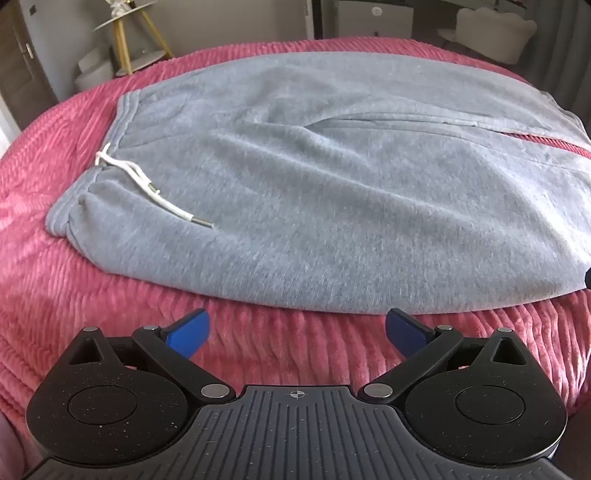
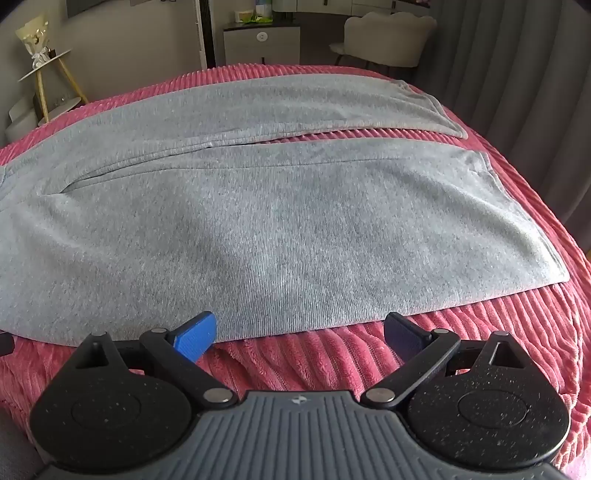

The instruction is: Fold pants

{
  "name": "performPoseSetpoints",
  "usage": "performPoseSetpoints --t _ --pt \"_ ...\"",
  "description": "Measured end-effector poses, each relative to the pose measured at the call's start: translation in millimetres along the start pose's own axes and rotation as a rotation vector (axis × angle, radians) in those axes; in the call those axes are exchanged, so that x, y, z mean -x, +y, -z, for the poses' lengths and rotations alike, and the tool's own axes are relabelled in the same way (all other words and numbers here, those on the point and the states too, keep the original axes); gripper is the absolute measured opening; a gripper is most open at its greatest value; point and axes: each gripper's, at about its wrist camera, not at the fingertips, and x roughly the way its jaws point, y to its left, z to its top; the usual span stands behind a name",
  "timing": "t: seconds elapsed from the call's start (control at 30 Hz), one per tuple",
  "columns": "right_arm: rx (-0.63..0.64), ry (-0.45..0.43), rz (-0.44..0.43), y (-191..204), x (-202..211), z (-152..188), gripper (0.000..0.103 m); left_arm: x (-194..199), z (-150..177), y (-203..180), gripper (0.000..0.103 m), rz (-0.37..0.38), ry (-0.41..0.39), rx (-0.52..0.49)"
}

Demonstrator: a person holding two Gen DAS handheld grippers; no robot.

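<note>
Grey sweatpants lie spread flat across a pink ribbed bedspread. In the left wrist view the waistband is at the left, with a white drawstring lying on the cloth. The right wrist view shows the two legs running to the right, side by side, cuffs at the far right. My left gripper hovers open just before the near edge of the pants, nothing between its blue pads. My right gripper is open too, its tips at the near leg's edge.
Beyond the bed stand a small round side table with yellow legs, a grey cabinet, a pale chair and grey curtains. Pink bedspread shows between the grippers and the pants.
</note>
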Motion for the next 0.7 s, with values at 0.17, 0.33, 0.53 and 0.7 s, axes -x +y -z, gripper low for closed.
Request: performPoseSetpoints --t 0.17,0.33,0.53,0.7 --pt "-0.002 0.001 -0.002 0.3 0.6 0.4 0.098 -1.0 -0.5 3.2 0.103 -0.002 0.004 -0.001" --pt "-0.001 0.004 -0.003 1.1 0.3 0.4 0.098 -1.5 -0.3 3.1 0.103 -0.005 0.004 -0.003" --pt "0.0 0.003 -0.004 -0.7 0.3 -0.5 0.098 -2.0 1.6 0.0 0.103 -0.018 0.005 -0.009" --pt "-0.001 0.003 -0.005 -0.8 0.4 -0.2 0.098 -2.2 1.6 -0.4 0.103 -0.019 0.007 -0.008"
